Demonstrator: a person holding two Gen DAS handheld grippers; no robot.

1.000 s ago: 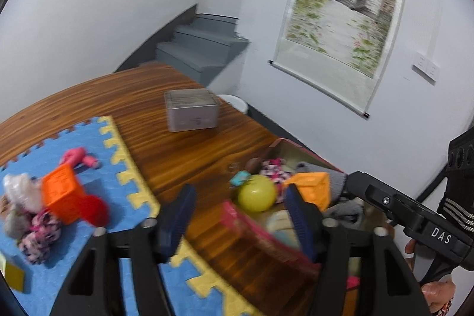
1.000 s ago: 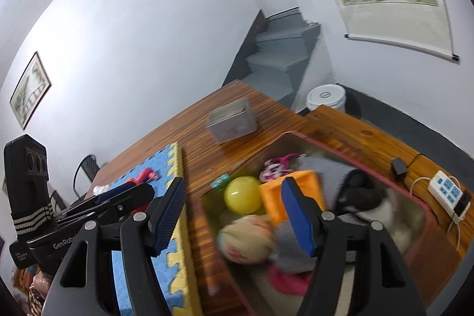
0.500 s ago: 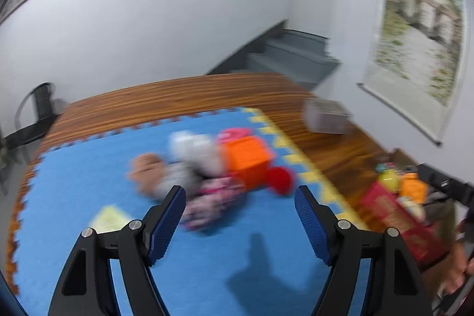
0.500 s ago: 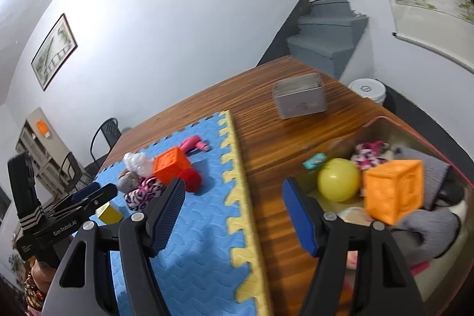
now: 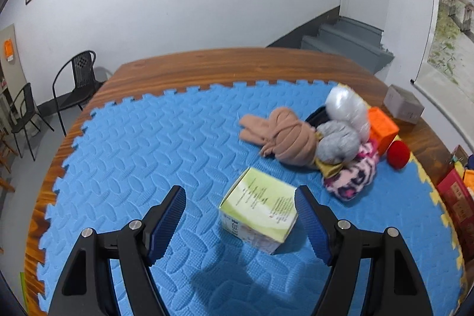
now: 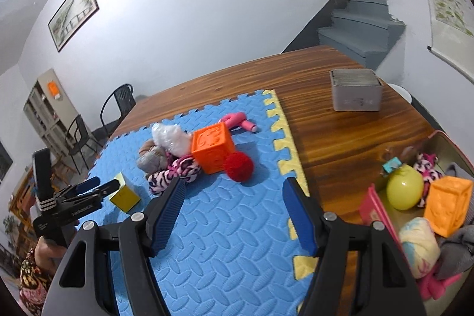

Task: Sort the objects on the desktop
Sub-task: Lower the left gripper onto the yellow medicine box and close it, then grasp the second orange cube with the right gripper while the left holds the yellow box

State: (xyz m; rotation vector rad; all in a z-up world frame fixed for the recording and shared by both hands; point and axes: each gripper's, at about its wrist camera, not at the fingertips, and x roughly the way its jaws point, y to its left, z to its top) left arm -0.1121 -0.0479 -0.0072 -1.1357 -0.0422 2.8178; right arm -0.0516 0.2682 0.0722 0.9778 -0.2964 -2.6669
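**Left swung from bin to mat, now lined up on box**

Swung away from the bin a second ago; now poised low over the mat, left gripper spread wide and empty, box sitting between the jaws but nearer the right one, untouched. Means the next pick is probably chosen — box first, pile after. Right gripper likewise wide open, holding nothing, pulled back off the bin to hover over the mat's yellow edge.

Near: flat on the mat, one corner turned toward the left gripper, so a small twist probably needed to close square. Bare mat to the left and in front — plenty of room to come down.

Further out: sock pile just beyond the box, apart from it. Orange cube and red ball touching at the pile's far side, close to the mat's edge. Bin just off that edge, on bare table, already holding a ball, a cube and soft things. Tin further back, well clear of any carry path.
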